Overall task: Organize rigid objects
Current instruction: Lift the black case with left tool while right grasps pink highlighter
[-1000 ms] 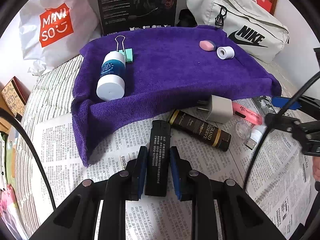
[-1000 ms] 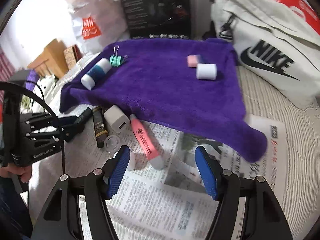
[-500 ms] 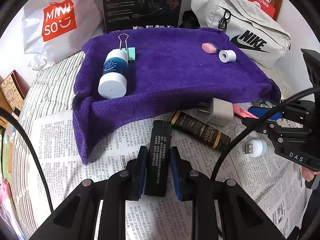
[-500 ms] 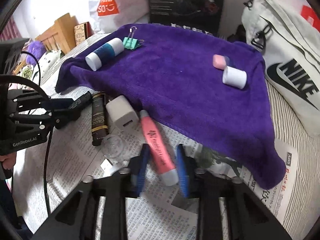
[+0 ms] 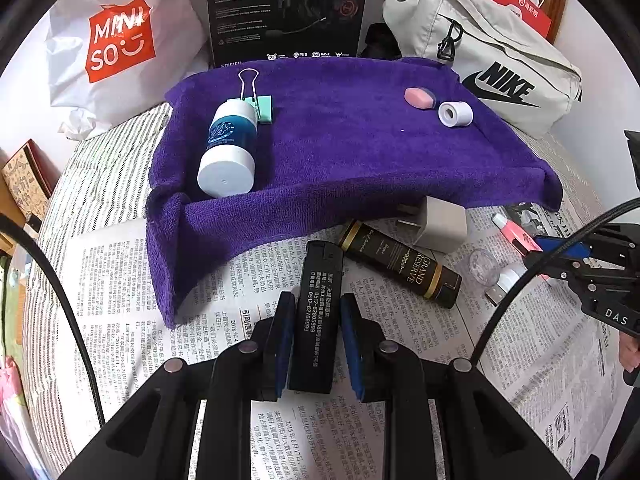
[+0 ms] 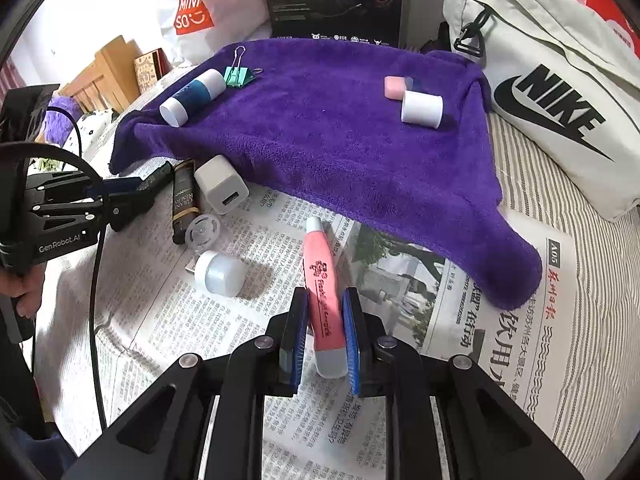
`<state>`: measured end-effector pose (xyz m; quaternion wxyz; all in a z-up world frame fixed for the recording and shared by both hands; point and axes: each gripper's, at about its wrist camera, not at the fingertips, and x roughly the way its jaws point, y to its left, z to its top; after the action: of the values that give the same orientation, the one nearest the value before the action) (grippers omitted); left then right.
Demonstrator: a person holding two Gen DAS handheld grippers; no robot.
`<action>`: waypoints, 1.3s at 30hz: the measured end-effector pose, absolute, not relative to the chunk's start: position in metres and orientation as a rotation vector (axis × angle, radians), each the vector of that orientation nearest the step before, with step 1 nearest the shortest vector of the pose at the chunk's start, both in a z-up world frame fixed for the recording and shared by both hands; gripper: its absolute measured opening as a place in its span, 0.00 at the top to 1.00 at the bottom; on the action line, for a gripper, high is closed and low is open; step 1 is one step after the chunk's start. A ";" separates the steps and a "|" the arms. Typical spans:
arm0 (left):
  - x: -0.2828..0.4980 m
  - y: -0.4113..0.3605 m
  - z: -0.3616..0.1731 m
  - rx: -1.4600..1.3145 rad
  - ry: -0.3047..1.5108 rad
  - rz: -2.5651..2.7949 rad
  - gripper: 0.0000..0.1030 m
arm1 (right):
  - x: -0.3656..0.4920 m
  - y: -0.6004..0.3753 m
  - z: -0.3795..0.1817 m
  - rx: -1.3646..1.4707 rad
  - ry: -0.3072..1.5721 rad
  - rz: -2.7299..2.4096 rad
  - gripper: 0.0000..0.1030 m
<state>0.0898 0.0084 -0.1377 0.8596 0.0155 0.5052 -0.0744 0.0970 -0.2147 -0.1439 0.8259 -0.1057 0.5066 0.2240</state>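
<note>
My left gripper [image 5: 314,312] is shut on a black lighter [image 5: 318,304] lying on the newspaper. My right gripper [image 6: 326,312] is shut on a pink tube [image 6: 322,292] on the newspaper; it also shows in the left wrist view [image 5: 516,236]. On the purple towel [image 5: 340,148] lie a blue-and-white bottle [image 5: 229,146], a green binder clip [image 5: 260,100], a pink eraser [image 5: 419,97] and a white cap [image 5: 455,113]. A dark tube [image 5: 400,264], a white charger [image 5: 440,224], a clear lid [image 6: 203,231] and a small white bulb [image 6: 222,272] lie on the paper.
A Miniso bag [image 5: 116,40], a black box [image 5: 288,12] and a Nike bag [image 5: 488,60] stand behind the towel. Newspaper [image 6: 440,320] covers the striped bedding. Wooden furniture [image 6: 108,72] stands at the left.
My right gripper moved in over the pink tube and closed on it. My left gripper stayed shut on the lighter, hardly moving.
</note>
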 end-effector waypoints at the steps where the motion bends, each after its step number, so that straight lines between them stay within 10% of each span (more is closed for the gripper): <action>1: 0.090 0.008 -0.138 0.031 1.061 -0.156 0.78 | 0.098 -0.213 -0.144 -0.228 1.073 0.478 0.82; 39: 0.081 0.029 -0.116 -0.028 1.051 -0.167 0.79 | 0.099 -0.233 -0.123 -0.152 1.024 0.454 0.85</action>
<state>0.0814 0.0286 -0.1157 0.8616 -0.0133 0.5012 -0.0796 0.0990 -0.2329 -0.1226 0.8443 -0.0720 0.4854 0.2153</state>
